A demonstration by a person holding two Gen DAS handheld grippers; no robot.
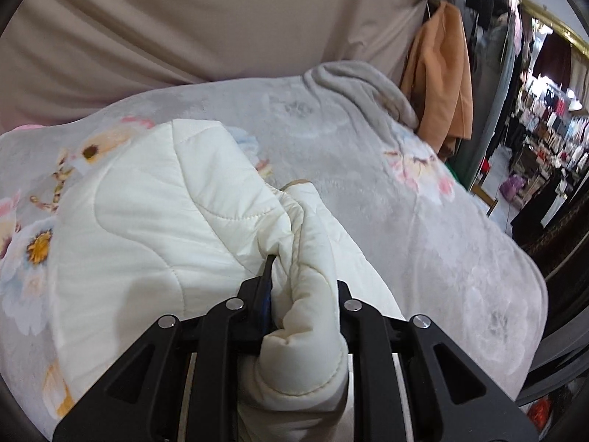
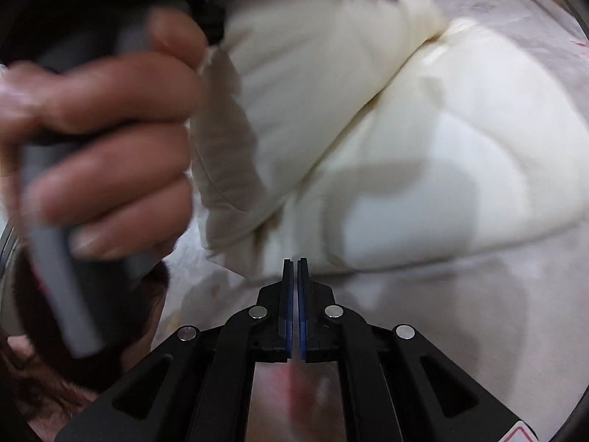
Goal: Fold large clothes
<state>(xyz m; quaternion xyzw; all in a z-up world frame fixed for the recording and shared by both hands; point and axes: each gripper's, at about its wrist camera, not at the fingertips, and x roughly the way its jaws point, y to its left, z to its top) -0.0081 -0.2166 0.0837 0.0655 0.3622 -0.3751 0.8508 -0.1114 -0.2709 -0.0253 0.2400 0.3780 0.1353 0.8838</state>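
Note:
A cream quilted padded jacket [image 1: 154, 221] lies on a grey flowered blanket [image 1: 423, 221]. My left gripper [image 1: 302, 287] is shut on a thick fold of the jacket's sleeve or edge, which bulges up between its black fingers. In the right wrist view the jacket [image 2: 423, 147] fills the upper right. My right gripper [image 2: 294, 272] is shut and empty, its blue-padded fingertips just at the jacket's lower edge. A hand [image 2: 103, 140] holding the other gripper's grey handle shows blurred at the left.
A beige cloth wall [image 1: 202, 25] rises behind the blanket. An orange garment [image 1: 441, 73] hangs at the right, with a shop full of hanging clothes [image 1: 545, 129] beyond. The blanket's edge [image 1: 530, 276] drops off at the right.

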